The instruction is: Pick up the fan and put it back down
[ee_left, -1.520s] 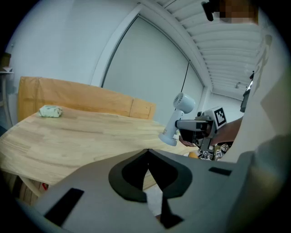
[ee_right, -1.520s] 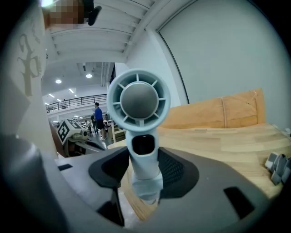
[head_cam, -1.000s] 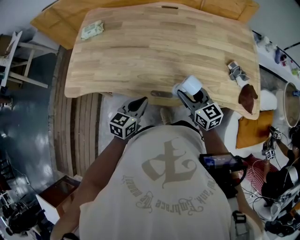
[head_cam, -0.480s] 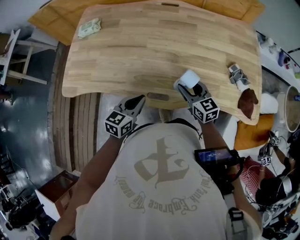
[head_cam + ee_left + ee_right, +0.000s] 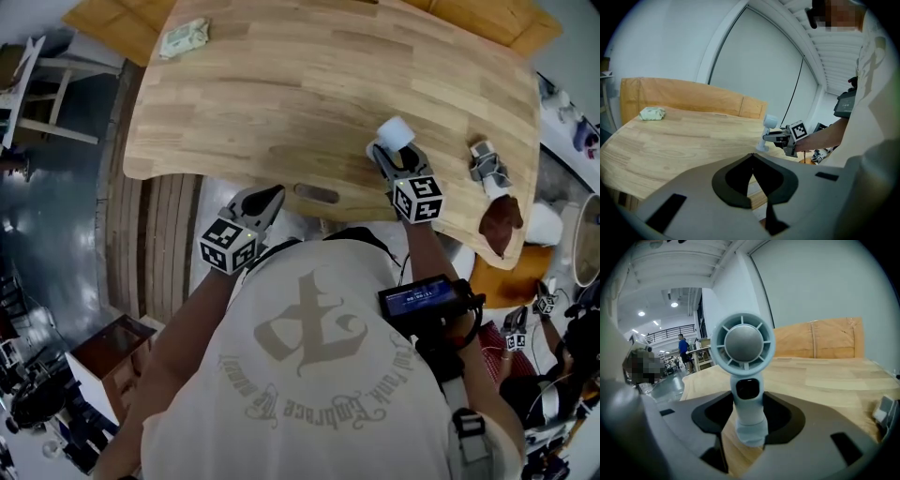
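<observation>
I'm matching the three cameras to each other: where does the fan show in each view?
Head view: fan right of centre, held by the right gripper.
Left gripper view: fan just right of centre, middle height.
Right gripper view: fan dead centre, between the jaws.
Shared landmark: the wooden table.
</observation>
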`<action>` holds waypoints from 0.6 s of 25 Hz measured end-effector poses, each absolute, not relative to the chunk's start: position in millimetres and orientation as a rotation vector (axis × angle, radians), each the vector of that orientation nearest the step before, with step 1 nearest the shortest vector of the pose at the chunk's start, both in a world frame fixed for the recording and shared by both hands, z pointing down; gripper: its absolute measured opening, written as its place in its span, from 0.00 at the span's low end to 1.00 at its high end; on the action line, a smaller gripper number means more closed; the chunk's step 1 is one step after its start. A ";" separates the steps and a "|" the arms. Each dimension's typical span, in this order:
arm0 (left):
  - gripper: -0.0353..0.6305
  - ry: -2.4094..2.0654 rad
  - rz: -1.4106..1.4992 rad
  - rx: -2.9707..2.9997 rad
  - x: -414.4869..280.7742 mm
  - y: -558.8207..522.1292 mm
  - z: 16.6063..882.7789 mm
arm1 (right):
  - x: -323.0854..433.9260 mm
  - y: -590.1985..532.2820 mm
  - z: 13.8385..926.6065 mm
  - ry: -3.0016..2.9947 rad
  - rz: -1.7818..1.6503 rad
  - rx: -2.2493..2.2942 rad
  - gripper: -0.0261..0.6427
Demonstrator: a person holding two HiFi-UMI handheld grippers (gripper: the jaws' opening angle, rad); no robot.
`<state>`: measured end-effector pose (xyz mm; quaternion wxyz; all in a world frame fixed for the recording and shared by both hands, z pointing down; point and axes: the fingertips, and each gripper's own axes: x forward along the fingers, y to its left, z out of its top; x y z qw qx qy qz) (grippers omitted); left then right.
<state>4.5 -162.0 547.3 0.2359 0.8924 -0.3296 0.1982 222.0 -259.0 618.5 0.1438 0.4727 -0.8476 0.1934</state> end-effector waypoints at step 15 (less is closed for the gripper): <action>0.07 -0.984 0.545 2.377 -1.4 -174.3 556.9 | 227.1 -281.1 645.6 -2.427 0.457 1.321 0.35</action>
